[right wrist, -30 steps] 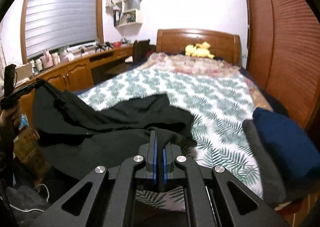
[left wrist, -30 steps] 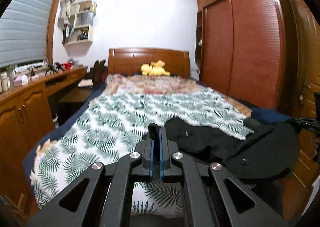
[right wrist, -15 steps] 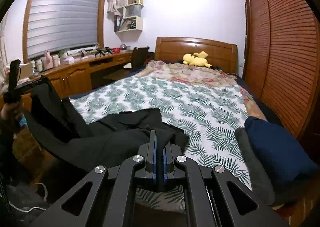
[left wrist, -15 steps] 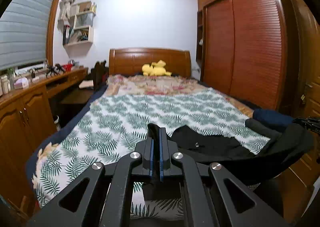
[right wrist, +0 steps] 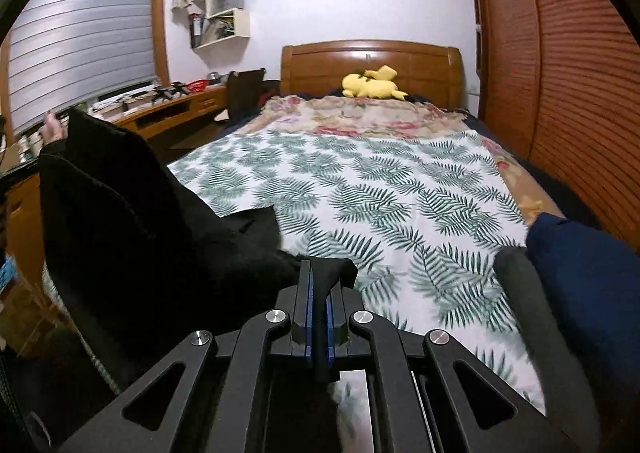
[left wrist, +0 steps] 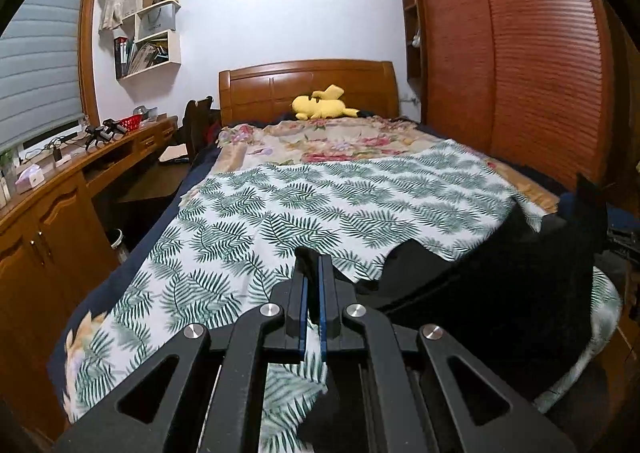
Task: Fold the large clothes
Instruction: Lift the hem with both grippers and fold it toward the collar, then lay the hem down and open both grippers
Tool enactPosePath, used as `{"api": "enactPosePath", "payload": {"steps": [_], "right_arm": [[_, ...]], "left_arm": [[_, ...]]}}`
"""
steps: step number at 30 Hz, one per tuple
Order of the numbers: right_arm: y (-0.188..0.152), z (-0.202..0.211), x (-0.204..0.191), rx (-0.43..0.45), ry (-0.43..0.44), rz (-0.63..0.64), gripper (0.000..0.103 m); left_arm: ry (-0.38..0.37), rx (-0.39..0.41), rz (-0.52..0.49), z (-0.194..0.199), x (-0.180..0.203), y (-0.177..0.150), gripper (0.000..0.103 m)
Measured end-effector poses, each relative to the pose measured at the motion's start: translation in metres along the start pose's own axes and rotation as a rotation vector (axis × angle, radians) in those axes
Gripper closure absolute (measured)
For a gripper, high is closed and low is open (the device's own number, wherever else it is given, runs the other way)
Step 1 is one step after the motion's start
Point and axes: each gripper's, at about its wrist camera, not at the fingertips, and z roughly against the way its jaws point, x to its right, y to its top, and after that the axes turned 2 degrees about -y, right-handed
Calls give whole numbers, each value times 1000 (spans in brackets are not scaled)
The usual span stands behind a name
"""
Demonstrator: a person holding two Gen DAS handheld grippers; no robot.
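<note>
Yellow plush toy (left wrist: 320, 105) by wooden headboard (left wrist: 276, 87), wall shelves (left wrist: 150, 31)

light: soft, from above | edges: bent round, dark corners | blur: seen low in right wrist view | black cloth (right wrist: 152, 253): no detail shown

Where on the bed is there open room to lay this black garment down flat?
The leaf-print sheet is bare from the black garment up to the floral blanket. It is crowded at the near right corner, where folded navy clothes sit, and at the headboard, where the yellow plush toy lies.
</note>
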Motion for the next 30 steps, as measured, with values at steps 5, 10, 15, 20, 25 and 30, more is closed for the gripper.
{"api": "enactPosePath", "payload": {"steps": [5,10,15,20,25,30], "right_arm": [[33,-56,9,-1,-36,-28,99],[63,-113,3,-29,-79,-40,99],[64,-157,-10,-76,-102,-49,99],[63,-193,-27,-173,-97,-35,63],[69,-199,-30,-185,-114,-24,38],[60,-216,-21,-249,-143,-38,38]], "left_arm": [[10,5,21,-40,-3,18,98],[29,-2,9,-76,-1,34,98],[-5,-44,36,-96,-5,35,81],[-76,-64,57,-108,7,6,58],[-165,-135,19,-129,38,-27,58],[-244,-148,25,-137,59,-47,58]]}}
